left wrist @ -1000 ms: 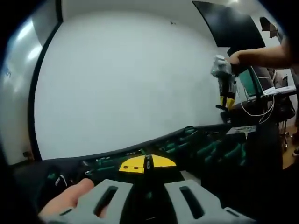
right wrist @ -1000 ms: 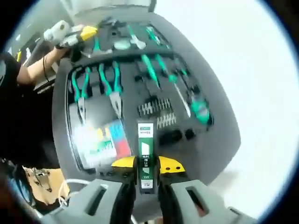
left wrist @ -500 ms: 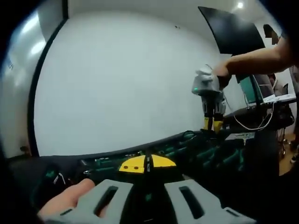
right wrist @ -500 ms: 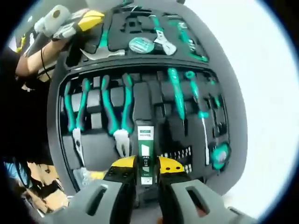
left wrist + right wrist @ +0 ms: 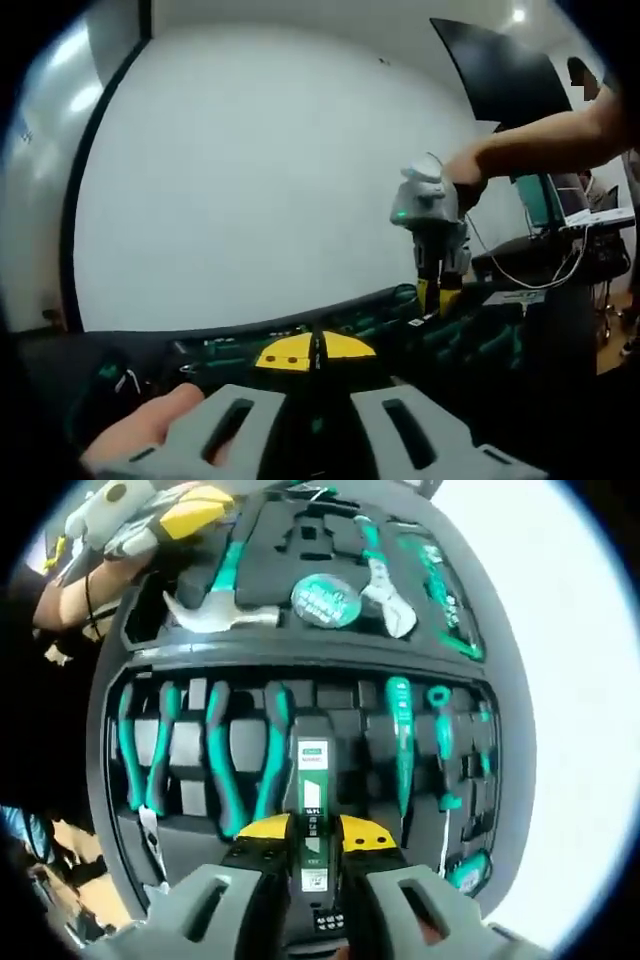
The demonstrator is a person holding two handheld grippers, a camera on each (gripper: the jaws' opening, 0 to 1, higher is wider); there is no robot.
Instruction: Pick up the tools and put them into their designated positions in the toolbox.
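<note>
The long thin tool with a green and white label (image 5: 312,810) sits between the yellow-tipped jaws of the right gripper (image 5: 312,842), which are pressed tight on it. In the right gripper view this tool hangs over the middle of the open black toolbox with dark foam slots (image 5: 300,695).

In the toolbox, two pairs of green-handled pliers (image 5: 240,755) lie just left of the held tool. Green-handled screwdrivers (image 5: 400,740) lie just to its right. In the part of the box past the pliers there is a silver claw hammer with a green grip (image 5: 215,605), a round green tape measure (image 5: 320,598) and a shiny adjustable wrench (image 5: 385,585).

The left gripper (image 5: 160,515) shows at the far left corner of the toolbox, next to the hammer, with a person's hand (image 5: 70,590) on it. In the left gripper view its yellow jaw tips (image 5: 316,352) are closed together with nothing between them, low over the edge of the toolbox. Behind the toolbox is a big white wall (image 5: 260,170).
</note>
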